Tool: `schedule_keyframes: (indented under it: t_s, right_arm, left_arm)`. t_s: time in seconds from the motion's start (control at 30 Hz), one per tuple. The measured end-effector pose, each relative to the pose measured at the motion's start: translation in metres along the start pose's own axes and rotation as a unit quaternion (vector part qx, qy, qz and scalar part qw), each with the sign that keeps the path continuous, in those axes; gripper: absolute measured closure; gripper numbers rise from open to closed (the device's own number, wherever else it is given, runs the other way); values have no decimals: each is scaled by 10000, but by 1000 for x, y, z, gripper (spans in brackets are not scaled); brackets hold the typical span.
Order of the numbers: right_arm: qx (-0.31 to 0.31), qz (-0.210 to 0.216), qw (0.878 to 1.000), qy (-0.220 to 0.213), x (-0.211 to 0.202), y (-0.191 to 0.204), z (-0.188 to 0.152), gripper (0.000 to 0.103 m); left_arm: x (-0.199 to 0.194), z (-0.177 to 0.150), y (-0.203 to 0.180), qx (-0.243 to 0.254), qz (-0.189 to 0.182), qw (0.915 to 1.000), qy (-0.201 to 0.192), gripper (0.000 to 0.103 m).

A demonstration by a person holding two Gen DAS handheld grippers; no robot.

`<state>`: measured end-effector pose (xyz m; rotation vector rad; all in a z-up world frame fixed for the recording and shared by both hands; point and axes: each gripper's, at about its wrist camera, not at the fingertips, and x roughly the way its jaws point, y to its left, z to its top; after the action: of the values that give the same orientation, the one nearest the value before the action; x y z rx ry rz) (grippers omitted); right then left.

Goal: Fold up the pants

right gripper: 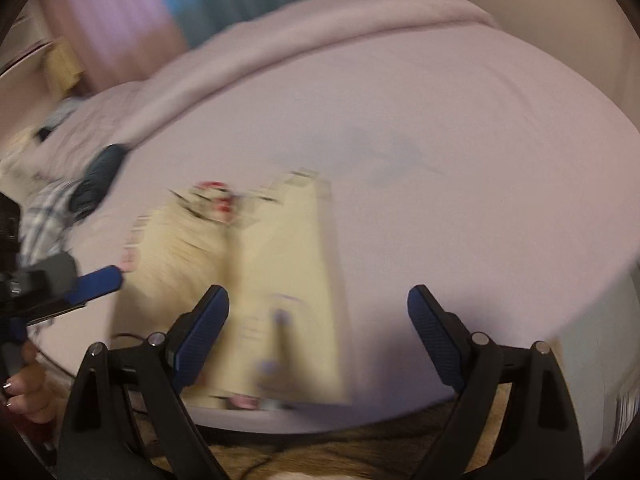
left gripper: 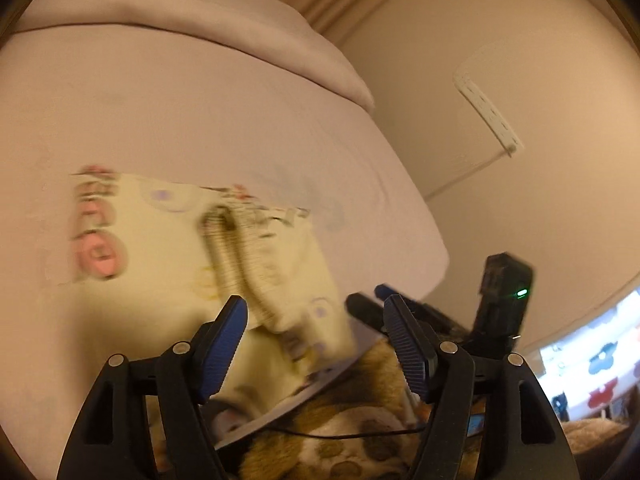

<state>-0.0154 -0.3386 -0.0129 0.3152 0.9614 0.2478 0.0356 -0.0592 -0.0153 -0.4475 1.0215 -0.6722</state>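
Left wrist view
Left tongs (left gripper: 316, 310): wide open, gripping nothing; poised just above the near end of the pants, likely between grasps.
Pants (left gripper: 168, 248): 1 pair, cream with pink and lilac prints, lying on the bed near its front edge; already doubled lengthwise by the look of it, the ribbed cuffs bunched toward the tongs. Blurred, so the layers cannot be counted.
Bed (left gripper: 200, 120): 1, lilac sheet, serving as the folding place.
Blanket (left gripper: 192, 12): 1, rolled back at the far end, leaving room to work.
Right tongs (left gripper: 384, 304): seen at the bed edge beside the pants; only the tips show from here.
Rug (left gripper: 352, 436): 1, spotted, on the floor below.

Right wrist view
Right tongs (right gripper: 318, 300): wide open, empty; held over the pants' near end, apparently ready to take the fabric for the next fold.
Pants (right gripper: 276, 280): same pair, a long strip running away from the camera.
Left tongs (right gripper: 96, 280): at the left of the pants, 1 blue finger clearly visible.
Hand (right gripper: 28, 388): 1, on the left tool's grip.
Clothes (right gripper: 68, 196): a heap at the left, count unclear.
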Motion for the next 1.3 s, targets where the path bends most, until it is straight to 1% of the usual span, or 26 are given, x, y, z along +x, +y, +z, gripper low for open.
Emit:
schedule_keyframes:
  t_s: [0.03, 0.07, 0.1, 0.13, 0.17, 0.23, 0.33, 0.37, 0.43, 0.47, 0.5, 0.53, 0.57, 0.63, 0.7, 0.73, 0.77, 0.8, 0.87, 0.93, 1.0, 1.03, 1.07, 1.13, 1.23, 1.3]
  right_arm:
    - [-99, 122, 9999, -8, 2, 6, 1, 16]
    - [-229, 304, 9993, -1, 6, 17, 6, 27]
    - [-373, 514, 9980, 55, 9, 29, 7, 36]
    - [-518, 708, 9960, 153, 14, 39, 9, 52]
    - [-691, 895, 9933, 251, 20, 57, 8, 65]
    - [-1082, 1290, 9847, 448, 30, 85, 3, 71]
    - [-1470, 1791, 9689, 875, 54, 122, -11, 71]
    - [-1521, 1810, 9662, 1030, 65, 130, -17, 73]
    - [-1584, 1347, 9705, 1218, 91, 131, -27, 73]
    - [-1575, 981, 9750, 1222, 101, 127, -30, 76]
    - [-1461, 893, 9783, 1171, 105, 118, -30, 82]
    - [-1345, 948, 9801, 1108, 101, 111, -27, 88]
    - [-1285, 878, 9826, 1016, 96, 106, -24, 87]
    - [-1260, 287, 9899, 579, 81, 93, -17, 83]
    - [-1134, -134, 9930, 295, 70, 74, -11, 79]
    - [-974, -365, 9942, 290, 67, 62, -8, 71]
    - [-792, -593, 9946, 303, 65, 50, -6, 69]
    - [-605, -680, 9954, 310, 61, 37, -6, 69]
    - [-332, -434, 9979, 354, 51, 24, -8, 69]
    - [-373, -437, 9976, 389, 44, 26, -10, 66]
    - [-647, -468, 9963, 325, 37, 38, -12, 54]
    - [-742, -493, 9957, 258, 36, 42, -11, 44]
    - [-824, -516, 9951, 184, 35, 43, -10, 37]
    - [-999, -548, 9934, 132, 35, 50, -10, 36]
    - [-1022, -815, 9910, 301, 49, 42, -6, 36]
    - [-996, -899, 9904, 344, 52, 38, -5, 36]
  left_arm:
    - [-4, -4, 5, -55, 142, 9999, -50, 33]
    - [-11, -9, 15, -138, 323, 9993, -112, 33]
    - [-19, -14, 24, -235, 539, 9981, -163, 33]
    - [-24, -18, 33, -309, 694, 9969, -193, 33]
    - [-27, -22, 43, -412, 882, 9950, -222, 33]
    - [-39, -32, 65, -690, 1272, 9891, -289, 33]
    - [-43, -37, 84, -996, 1452, 9839, -303, 33]
    - [-45, -39, 90, -1074, 1458, 9831, -282, 33]
    - [-42, -42, 94, -1171, 1481, 9818, -223, 33]
    - [-40, -41, 96, -1178, 1509, 9813, -178, 33]
    - [-36, -42, 96, -1156, 1548, 9811, -122, 33]
    - [-33, -44, 97, -1126, 1570, 9811, -81, 33]
    - [-31, -44, 97, -1085, 1584, 9814, -36, 33]
    - [-32, -44, 100, -1024, 1582, 9821, 32, 33]
    - [-28, -43, 101, -1016, 1591, 9820, 85, 33]
    - [-21, -42, 99, -1010, 1608, 9818, 107, 33]
    - [-17, -41, 97, -972, 1641, 9815, 144, 33]
    - [-15, -41, 95, -929, 1651, 9818, 159, 33]
    - [-9, -38, 90, -850, 1655, 9823, 201, 33]
    - [-3, -37, 86, -822, 1619, 9830, 255, 33]
    - [3, -36, 83, -793, 1552, 9843, 286, 34]
    - [5, -36, 83, -789, 1539, 9845, 303, 33]
    - [8, -37, 83, -806, 1529, 9844, 341, 33]
    - [9, -43, 86, -863, 1503, 9839, 426, 34]
    - [18, -50, 83, -956, 1457, 9831, 559, 34]
    - [20, -57, 79, -872, 1545, 9828, 508, 38]
